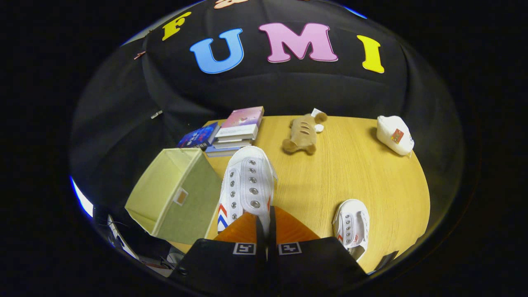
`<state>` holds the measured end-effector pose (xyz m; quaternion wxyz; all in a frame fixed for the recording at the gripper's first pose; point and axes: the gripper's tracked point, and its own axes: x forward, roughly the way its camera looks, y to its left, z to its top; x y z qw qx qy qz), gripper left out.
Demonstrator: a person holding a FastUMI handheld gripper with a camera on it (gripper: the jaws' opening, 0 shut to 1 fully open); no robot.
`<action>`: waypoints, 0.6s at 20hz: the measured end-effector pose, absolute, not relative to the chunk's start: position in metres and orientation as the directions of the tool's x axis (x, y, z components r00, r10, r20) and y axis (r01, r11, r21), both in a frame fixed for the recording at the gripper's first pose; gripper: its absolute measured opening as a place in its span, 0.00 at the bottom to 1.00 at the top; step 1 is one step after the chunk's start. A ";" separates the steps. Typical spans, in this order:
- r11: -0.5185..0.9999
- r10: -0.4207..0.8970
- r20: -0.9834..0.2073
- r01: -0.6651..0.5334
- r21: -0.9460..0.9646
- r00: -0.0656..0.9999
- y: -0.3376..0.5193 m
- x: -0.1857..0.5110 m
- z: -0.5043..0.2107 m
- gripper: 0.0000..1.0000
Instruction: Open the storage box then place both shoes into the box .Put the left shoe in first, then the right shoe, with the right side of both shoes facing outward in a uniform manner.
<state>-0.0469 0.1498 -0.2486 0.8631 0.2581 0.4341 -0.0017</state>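
The fingers (264, 225) pinch the heel of a white shoe (247, 185), held above the bench (354, 165) beside the open green storage box (175, 194) at its left edge. The second shoe (351, 227) lies near the front edge. Stacked books (237, 130), a plush toy (301, 134) and a white pouch (395, 134) line the far edge.

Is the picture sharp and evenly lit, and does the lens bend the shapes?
Gripper view: sharp and evenly lit, soft shadows under the plush toy; the fisheye curves the table edge and slants the storage box; the fingers, shut on the white shoe, look oversized.
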 end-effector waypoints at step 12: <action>0.714 0.365 -0.741 0.342 0.612 0.564 0.307 0.040 -0.172 0.05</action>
